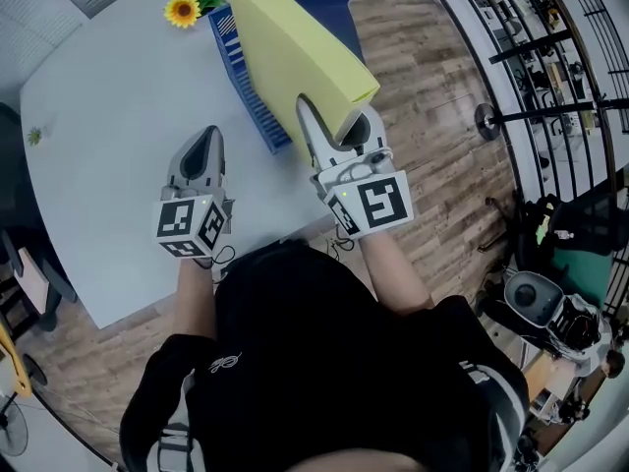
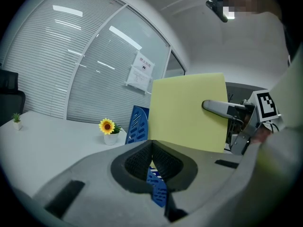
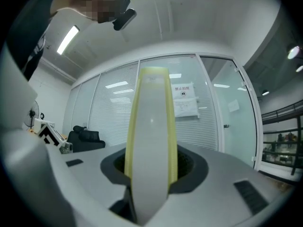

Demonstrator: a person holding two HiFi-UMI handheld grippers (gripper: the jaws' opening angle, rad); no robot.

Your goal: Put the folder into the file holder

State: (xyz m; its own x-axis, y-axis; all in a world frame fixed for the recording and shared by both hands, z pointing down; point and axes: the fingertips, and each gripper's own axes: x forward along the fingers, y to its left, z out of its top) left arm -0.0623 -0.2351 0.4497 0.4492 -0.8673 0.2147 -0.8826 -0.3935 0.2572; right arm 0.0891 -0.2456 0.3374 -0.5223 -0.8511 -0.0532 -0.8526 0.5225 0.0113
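Note:
A thick yellow folder (image 1: pixel 295 47) stands on edge, tilted, over the right side of the blue slotted file holder (image 1: pixel 257 106) on the white table (image 1: pixel 118 116). My right gripper (image 1: pixel 339 131) is shut on the folder's near end. In the right gripper view the folder's pale spine (image 3: pixel 151 126) fills the gap between the pads. My left gripper (image 1: pixel 201 150) hovers over the table left of the holder, shut and holding nothing. The left gripper view shows the folder (image 2: pixel 187 110), the holder (image 2: pixel 137 124) and the right gripper's finger (image 2: pixel 222 109). Whether the folder's lower edge sits inside the holder is hidden.
A small potted sunflower (image 1: pixel 183 10) stands just behind the holder, near the table's far edge. The table's right edge runs close beside the holder, with wooden floor (image 1: pixel 432 96) beyond. Chairs and equipment stand around the room's edges.

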